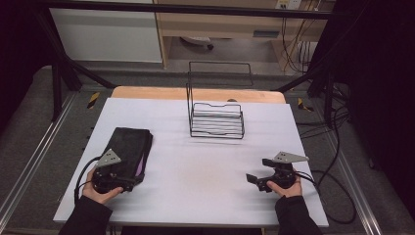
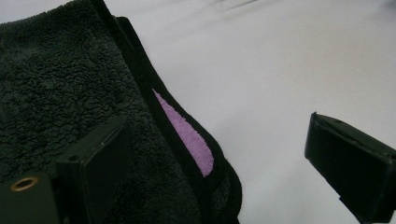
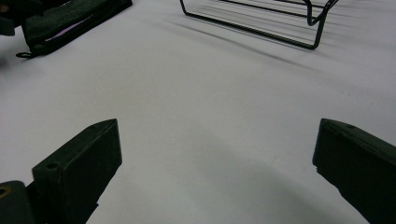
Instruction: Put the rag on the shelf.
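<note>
At about 8 o'clock on the table (image 1: 195,161), the left gripper (image 1: 128,180) has its jaws spread wide across the near corner of a folded black fleece towel (image 1: 128,147) with a purple inner layer (image 2: 187,135); one jaw sits over the pile, the other over bare table. Closing from here could pinch just the top fold, so the stack may fall open. At 12 o'clock the black wire rack (image 1: 217,120) stands empty. At 4 o'clock the right gripper (image 1: 257,181) rests, jaws wide, gripping nothing.
</note>
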A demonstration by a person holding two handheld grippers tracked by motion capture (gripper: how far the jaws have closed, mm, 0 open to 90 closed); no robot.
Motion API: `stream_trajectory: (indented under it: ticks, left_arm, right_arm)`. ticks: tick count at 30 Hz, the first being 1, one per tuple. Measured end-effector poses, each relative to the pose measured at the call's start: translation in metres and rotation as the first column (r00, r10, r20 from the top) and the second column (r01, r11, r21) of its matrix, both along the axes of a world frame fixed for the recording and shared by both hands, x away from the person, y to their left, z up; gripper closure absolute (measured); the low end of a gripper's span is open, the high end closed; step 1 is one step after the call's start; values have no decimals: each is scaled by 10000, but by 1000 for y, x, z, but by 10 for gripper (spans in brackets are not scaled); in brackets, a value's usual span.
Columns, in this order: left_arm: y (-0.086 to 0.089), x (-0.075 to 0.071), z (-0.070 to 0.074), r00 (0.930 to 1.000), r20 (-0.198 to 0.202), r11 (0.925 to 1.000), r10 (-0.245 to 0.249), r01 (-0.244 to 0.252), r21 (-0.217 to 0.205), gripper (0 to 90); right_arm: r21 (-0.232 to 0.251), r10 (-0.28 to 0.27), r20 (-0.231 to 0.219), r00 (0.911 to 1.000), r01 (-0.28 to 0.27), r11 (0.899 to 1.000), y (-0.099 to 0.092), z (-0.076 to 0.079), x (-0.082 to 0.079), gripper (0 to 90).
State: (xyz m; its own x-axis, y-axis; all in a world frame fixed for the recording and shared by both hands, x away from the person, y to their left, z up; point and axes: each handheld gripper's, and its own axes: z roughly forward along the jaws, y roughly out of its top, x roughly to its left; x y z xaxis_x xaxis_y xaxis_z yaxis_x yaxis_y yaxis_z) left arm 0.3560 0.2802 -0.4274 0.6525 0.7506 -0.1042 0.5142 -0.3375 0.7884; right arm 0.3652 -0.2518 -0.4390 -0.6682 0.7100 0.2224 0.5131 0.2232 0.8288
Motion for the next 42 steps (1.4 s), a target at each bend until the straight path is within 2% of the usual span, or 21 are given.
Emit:
stream_trajectory:
  ticks: [7,13,18,19,22,23,24,25,27,28,30,35,40,42]
  left_arm:
    - [-1,0,2,10000,-23,10000,-24,24,-48,76]
    - [-2,0,5,9999,-103,10000,-6,7,99,70]
    - [-6,2,6,9997,-181,9990,161,-153,410,95]
    - [-9,4,5,9994,-204,9976,266,-253,646,109]
    - [-11,6,2,9986,-365,9964,381,-352,766,170]
    - [-12,7,-1,9977,-504,9935,452,-396,1068,190]
    - [-12,7,-1,9977,-504,9935,452,-396,1068,205]
    - [-12,7,-3,9975,-535,9896,460,-382,1389,220]
    - [-12,7,-4,9973,-579,9889,457,-370,1438,248]
    - [-13,7,-6,9972,-563,9856,493,-395,1642,267]
    - [-13,7,-6,9971,-555,9833,518,-412,1774,294]
    - [-17,6,-11,9976,-473,9739,500,-382,2237,308]
    - [-21,5,-14,9979,-290,9609,581,-480,2726,320]
    - [-23,5,-15,9981,-182,9533,581,-500,2979,337]
  right_arm:
    - [50,-23,-5,10000,23,10000,0,0,0,18]
    - [-6,-100,-15,9999,100,9999,1,0,1,20]
    - [-75,-75,-72,9999,74,9999,2,-1,1,20]
    - [-99,-81,-71,9999,81,9999,2,-1,1,20]
    - [-162,-54,-57,10000,53,9999,2,-1,1,20]
    - [-190,-62,-92,9999,60,9998,2,-2,1,20]
    - [-202,-80,-110,9999,78,9998,2,-2,2,20]
    - [-222,-76,-138,9999,73,9997,2,-2,2,20]
    - [-252,-86,-166,9998,82,9996,3,-2,2,20]
    - [-264,-98,-173,9998,93,9996,3,-3,2,20]
    - [-287,-104,-182,9998,98,9995,3,-3,2,20]
    - [-344,-112,-198,9997,105,9994,3,-3,2,20]
    - [-324,-149,-186,9997,143,9994,3,-2,1,19]
    - [-317,-166,-167,9997,160,9994,3,-3,1,19]
